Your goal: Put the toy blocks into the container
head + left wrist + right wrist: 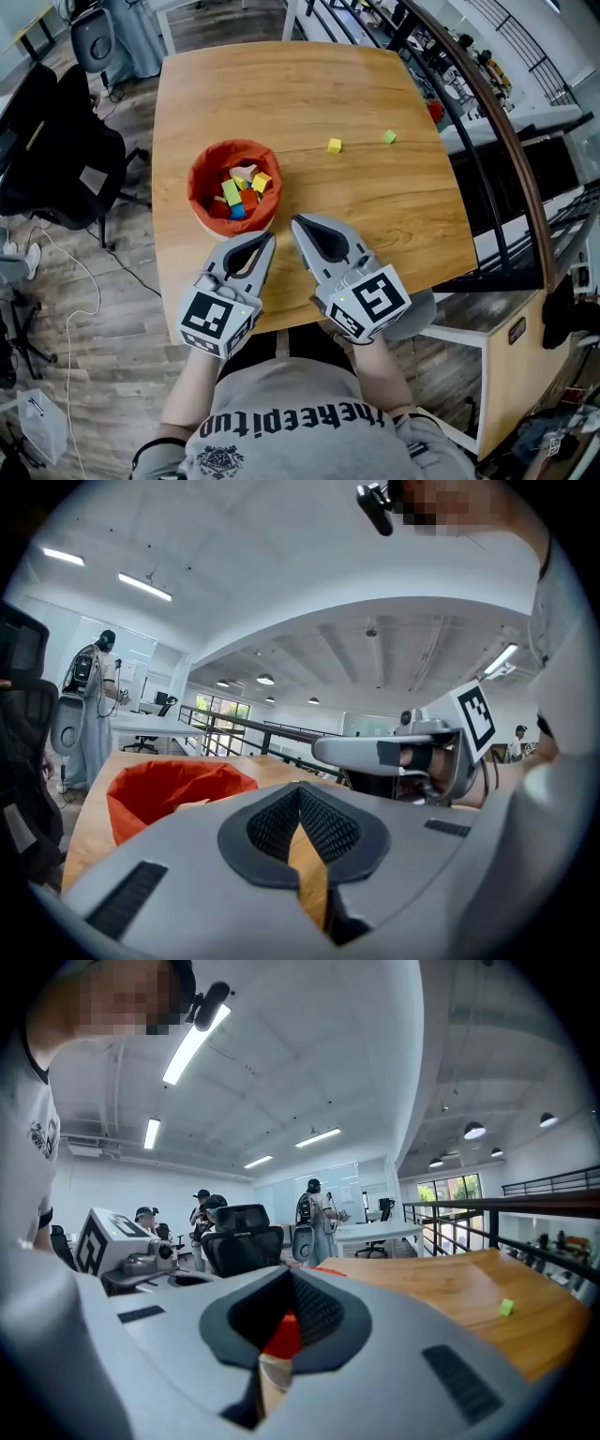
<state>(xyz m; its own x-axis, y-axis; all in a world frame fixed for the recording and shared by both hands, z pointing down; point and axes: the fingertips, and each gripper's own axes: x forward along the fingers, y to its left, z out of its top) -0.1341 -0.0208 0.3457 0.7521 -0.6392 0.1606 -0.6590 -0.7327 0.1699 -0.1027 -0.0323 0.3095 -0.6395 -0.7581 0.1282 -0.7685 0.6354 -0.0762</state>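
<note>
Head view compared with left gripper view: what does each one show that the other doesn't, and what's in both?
Only the head view: a small yellow cube block and a small green block loose on the far tabletop. Only the left gripper view: ceiling strip lights and a standing person. Both: the orange-red round container, the wooden table and the shut right gripper.

Your right gripper (289,1275): jaws together, nothing gripped. Red container (283,1337) shows through narrow gap below closed tips. Wooden table (441,1288) stretches ahead to right. Small green block (506,1308) lies on it, well apart from jaws. Your left gripper (183,1279) just beside, at left. Black chair (242,1241) and people (319,1218) stand beyond table. Railing (525,1206) at far right.
</note>
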